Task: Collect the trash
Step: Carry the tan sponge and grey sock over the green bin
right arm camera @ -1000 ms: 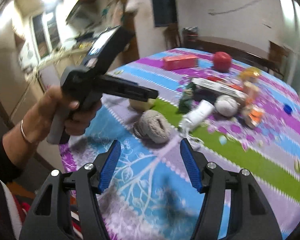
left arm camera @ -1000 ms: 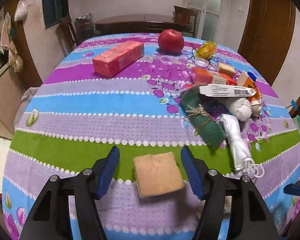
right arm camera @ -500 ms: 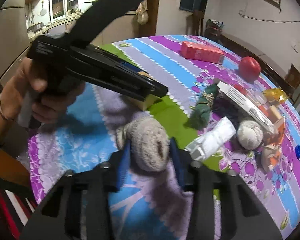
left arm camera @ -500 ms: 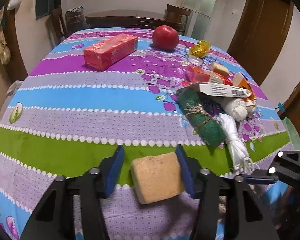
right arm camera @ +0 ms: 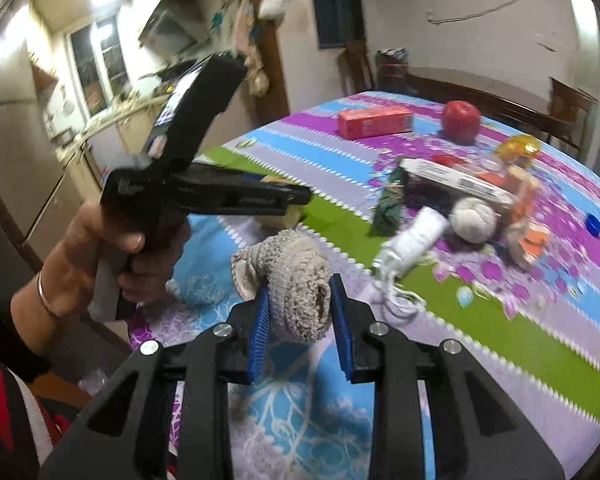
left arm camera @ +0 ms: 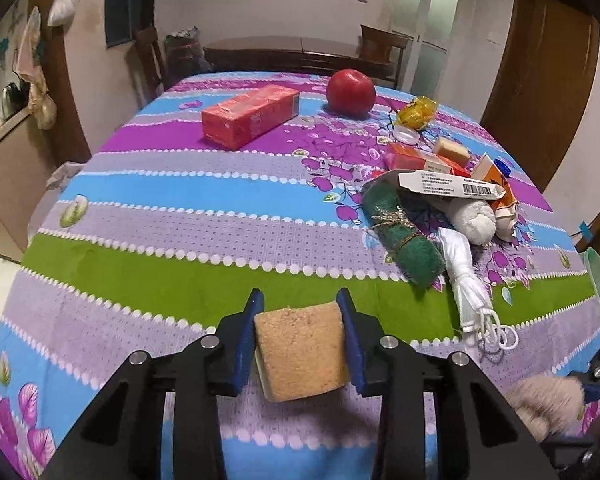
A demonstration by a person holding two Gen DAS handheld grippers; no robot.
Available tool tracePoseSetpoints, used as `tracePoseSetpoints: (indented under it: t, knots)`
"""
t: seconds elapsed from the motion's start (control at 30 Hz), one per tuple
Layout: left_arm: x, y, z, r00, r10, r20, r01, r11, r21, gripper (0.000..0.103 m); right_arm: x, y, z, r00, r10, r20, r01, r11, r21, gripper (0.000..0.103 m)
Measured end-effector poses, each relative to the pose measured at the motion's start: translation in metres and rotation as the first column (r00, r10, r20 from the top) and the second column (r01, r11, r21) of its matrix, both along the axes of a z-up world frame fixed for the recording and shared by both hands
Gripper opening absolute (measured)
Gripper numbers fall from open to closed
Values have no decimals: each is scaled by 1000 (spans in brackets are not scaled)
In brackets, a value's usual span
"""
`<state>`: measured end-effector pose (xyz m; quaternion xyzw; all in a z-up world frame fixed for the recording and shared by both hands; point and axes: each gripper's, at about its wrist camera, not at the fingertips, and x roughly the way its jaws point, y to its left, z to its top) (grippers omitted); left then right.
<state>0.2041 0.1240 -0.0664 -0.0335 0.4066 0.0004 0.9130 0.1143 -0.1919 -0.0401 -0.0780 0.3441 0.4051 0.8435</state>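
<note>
My left gripper [left arm camera: 300, 312] is closing its jaws on a tan sponge block [left arm camera: 300, 352], and both blue pads press its sides near the table's front edge. The right gripper [right arm camera: 298, 296] is also closing, its pads squeezing a grey knitted rag [right arm camera: 296, 284] that is lifted a little off the cloth. In the left wrist view that rag [left arm camera: 548, 400] shows blurred at the lower right. The right wrist view shows a hand [right arm camera: 100, 264] holding the left gripper's black body [right arm camera: 204, 192] to the left.
A heap lies on the table's right side: green scouring pad [left arm camera: 404, 236], white rolled cloth with strings [left arm camera: 464, 276], white ball [left arm camera: 474, 218], barcode box [left arm camera: 448, 186], orange packets [left arm camera: 416, 158]. A red box [left arm camera: 250, 114] and red apple [left arm camera: 350, 92] sit at the back. Floral tablecloth [left arm camera: 172, 248].
Both grippers closed from wide open: the left pads came onto the sponge, the right moved forward over the grey rag, clamped it and lifted it.
</note>
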Motion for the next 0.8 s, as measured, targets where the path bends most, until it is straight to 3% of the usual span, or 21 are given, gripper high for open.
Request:
tracePoseSetpoints:
  t: [0.33, 0.8]
  knots:
    - [-14, -15, 14, 997, 50, 65, -57, 992, 110, 38, 7, -30, 3, 981, -195, -18, 196, 979, 49, 27]
    - [-9, -35, 38, 990, 54, 132, -81, 976, 202, 38, 9, -50, 23, 963, -268, 26, 263, 959, 108, 27]
